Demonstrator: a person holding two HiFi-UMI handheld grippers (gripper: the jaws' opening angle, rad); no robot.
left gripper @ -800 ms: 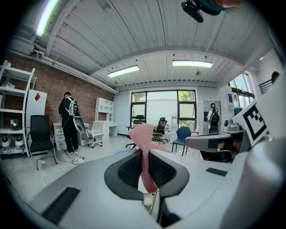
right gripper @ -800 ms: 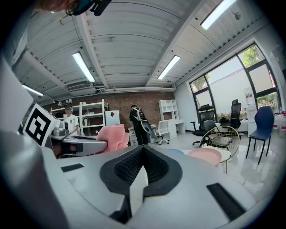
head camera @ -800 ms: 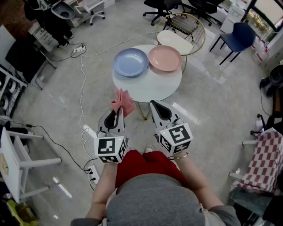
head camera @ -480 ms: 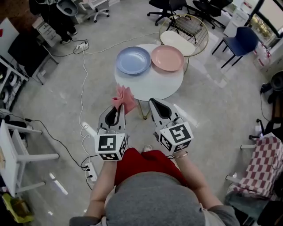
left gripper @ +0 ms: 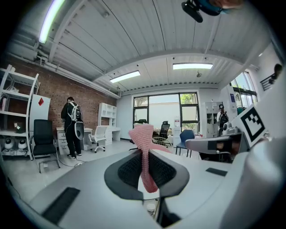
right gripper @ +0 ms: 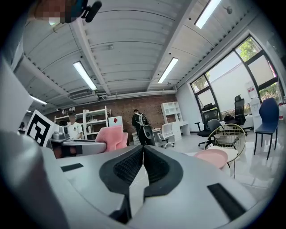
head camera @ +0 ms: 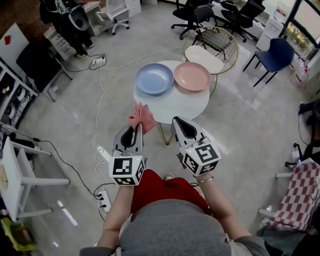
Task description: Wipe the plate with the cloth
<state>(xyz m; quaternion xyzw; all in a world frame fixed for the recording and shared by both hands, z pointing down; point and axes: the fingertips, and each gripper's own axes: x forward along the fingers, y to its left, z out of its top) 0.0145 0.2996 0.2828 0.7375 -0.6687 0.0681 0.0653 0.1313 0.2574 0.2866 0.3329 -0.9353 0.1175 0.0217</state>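
Note:
A blue plate (head camera: 154,78) and a pink plate (head camera: 191,76) lie side by side on the far half of a round white table (head camera: 172,105). My left gripper (head camera: 135,127) is shut on a pink cloth (head camera: 141,116), which sticks up beyond the jaws near the table's front left edge. In the left gripper view the cloth (left gripper: 144,152) is pinched between the pads. My right gripper (head camera: 179,123) is shut with nothing in it, held just short of the table's near edge. The pink plate (right gripper: 216,158) shows low at the right in the right gripper view.
A wire-frame chair (head camera: 212,40) with a white seat stands behind the table. Cables (head camera: 98,117) and a power strip (head camera: 103,198) run over the floor at the left. Office chairs (head camera: 201,12), a blue chair (head camera: 276,55) and shelves ring the room. A standing person (left gripper: 71,125) is far off.
Both grippers have stayed in the same pose, with the cloth still held. The table and plates have shifted slightly right and nearer in the head view as the person moves toward them.

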